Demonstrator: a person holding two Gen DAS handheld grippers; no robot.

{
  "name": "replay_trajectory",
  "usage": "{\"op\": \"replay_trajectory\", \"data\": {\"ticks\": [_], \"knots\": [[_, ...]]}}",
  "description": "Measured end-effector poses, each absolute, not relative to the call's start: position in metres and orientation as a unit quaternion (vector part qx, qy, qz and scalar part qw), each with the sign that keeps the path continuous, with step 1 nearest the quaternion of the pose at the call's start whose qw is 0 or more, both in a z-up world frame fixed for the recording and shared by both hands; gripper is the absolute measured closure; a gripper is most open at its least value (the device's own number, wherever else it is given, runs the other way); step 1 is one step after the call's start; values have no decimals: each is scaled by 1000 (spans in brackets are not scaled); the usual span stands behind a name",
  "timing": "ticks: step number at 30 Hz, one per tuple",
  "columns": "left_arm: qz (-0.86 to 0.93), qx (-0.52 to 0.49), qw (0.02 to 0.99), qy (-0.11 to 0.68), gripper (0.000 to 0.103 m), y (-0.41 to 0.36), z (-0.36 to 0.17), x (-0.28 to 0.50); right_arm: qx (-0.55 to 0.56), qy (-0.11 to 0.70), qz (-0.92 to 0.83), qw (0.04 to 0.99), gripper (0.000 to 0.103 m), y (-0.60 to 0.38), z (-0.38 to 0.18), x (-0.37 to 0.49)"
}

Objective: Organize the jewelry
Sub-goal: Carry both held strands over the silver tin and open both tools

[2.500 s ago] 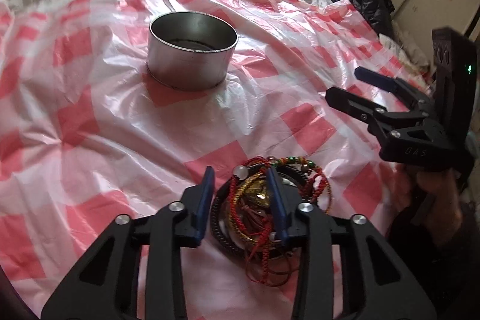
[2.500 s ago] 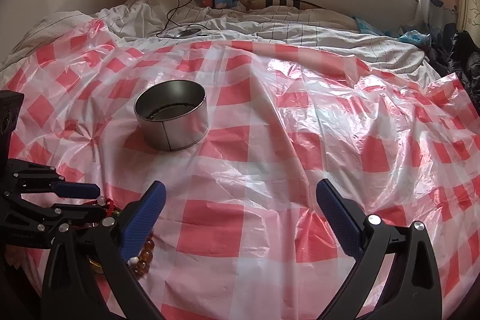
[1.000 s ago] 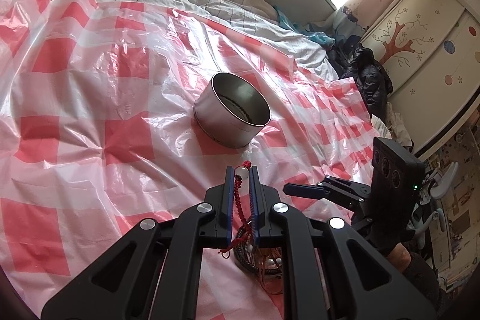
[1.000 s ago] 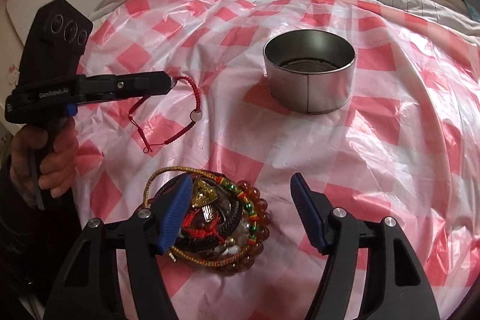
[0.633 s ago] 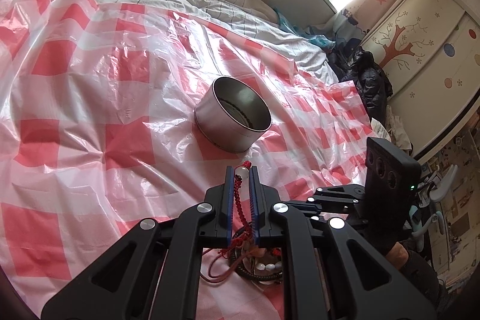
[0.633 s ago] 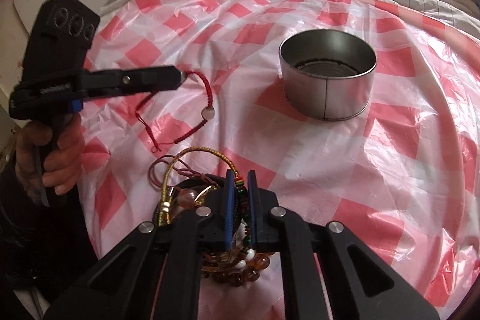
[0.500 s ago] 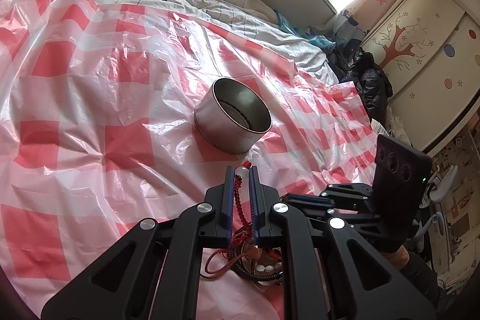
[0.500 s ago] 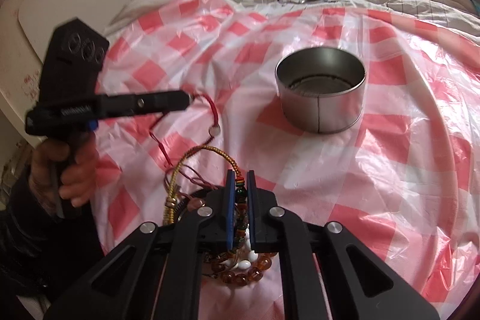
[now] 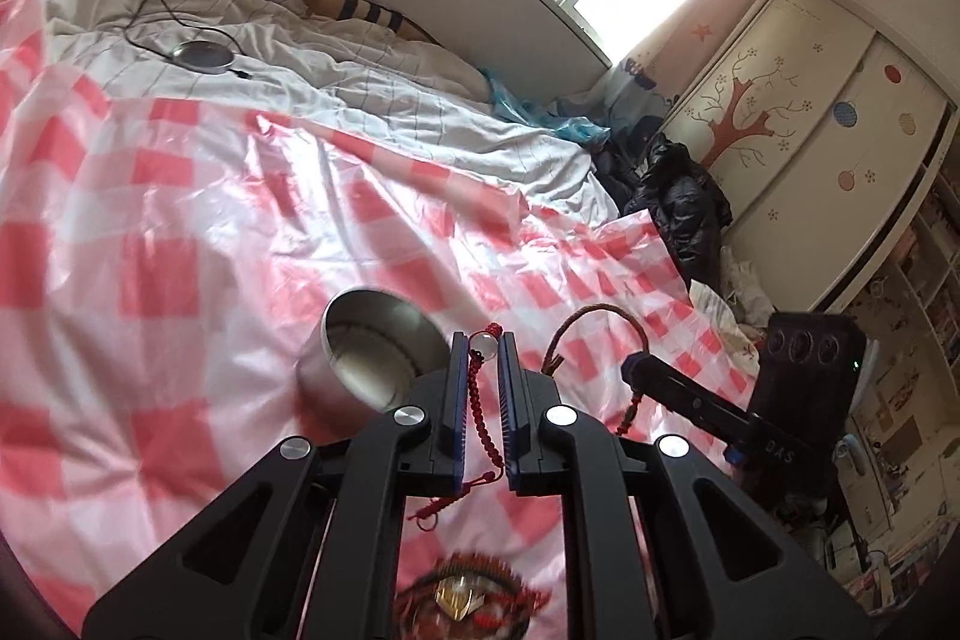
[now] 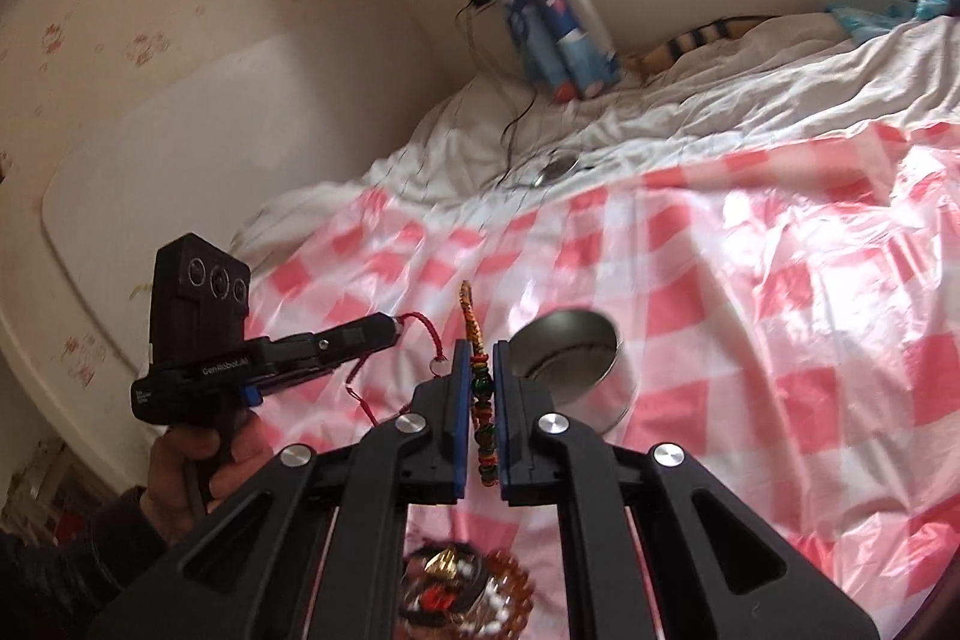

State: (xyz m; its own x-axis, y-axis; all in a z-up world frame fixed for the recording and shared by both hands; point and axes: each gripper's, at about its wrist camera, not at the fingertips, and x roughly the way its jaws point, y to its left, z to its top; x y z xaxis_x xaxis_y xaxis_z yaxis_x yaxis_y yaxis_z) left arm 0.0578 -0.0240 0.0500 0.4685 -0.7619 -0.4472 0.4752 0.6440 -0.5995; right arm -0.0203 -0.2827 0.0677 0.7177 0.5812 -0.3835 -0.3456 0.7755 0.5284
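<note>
Both hand-held grippers lifted; two bracelets clamped

Two short markings on the gripper bodies

At lower right of the left wrist view, the right gripper bears pale letters "DAS" on its side; at left of the right wrist view, the left gripper carries "GenRobot.AI".

Two wrist views, shared metal tin
</note>
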Motion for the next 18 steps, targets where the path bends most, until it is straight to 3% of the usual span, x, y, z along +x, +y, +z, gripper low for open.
{"op": "replay_trajectory", "data": {"ticks": [5,9,12,14,16,18], "knots": [[-376,-185,821,388,94,-67,32,100,245,265,236,902,95,-303,66,4],[-293,-102,851,424,92,-89,5,121,254,278,226,899,95,-308,58,25],[-255,-70,862,432,79,-85,4,123,262,292,226,892,95,-304,49,43],[-234,-60,877,416,62,-73,15,119,262,304,230,887,95,-297,45,54],[-220,-75,889,395,53,-56,30,114,260,320,236,880,95,-285,37,63],[-208,-89,894,386,51,-38,37,109,263,338,248,869,95,-274,29,71]]}}
